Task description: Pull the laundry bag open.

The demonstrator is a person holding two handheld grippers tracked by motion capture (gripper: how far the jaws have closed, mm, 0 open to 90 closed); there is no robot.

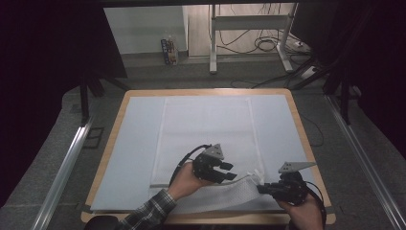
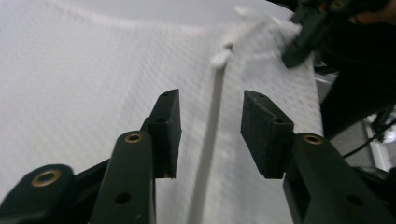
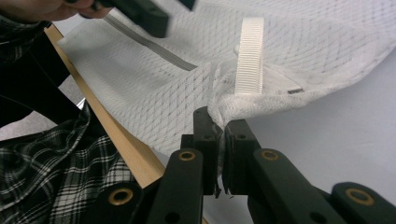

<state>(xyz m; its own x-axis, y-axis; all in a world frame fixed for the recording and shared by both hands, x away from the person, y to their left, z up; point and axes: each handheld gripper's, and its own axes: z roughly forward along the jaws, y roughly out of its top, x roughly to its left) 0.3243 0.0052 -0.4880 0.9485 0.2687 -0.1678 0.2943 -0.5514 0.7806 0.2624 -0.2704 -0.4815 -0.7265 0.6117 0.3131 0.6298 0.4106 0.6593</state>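
Right tongs (image 3: pixel 219 128): black, blocky two-jaw tool, clenched on a bunched corner of the mesh bag (image 3: pixel 154 88), at the near right of the table in the high view. Left tongs (image 2: pixel 210 135): same make, released, jaws apart and hovering over the bag with nothing between them.

Bag: white open-weave netting, soft and limp, lying flat down the middle of the mat (image 1: pixel 139 143), its near right corner lifted in the right tongs. A white ribbed loop (image 3: pixel 250 56) stands just beyond the pinch; a grey strip, possibly a zipper (image 3: pixel 149 44), runs along the near edge.

Mat: pale blue, smooth, covering a wooden table (image 1: pixel 122 108).

Hazards, as judged: the pinch is small and on slack netting, so a pull could slip it free or snag threads; left jaws closing here could gather both layers, or blur-hidden zipper.
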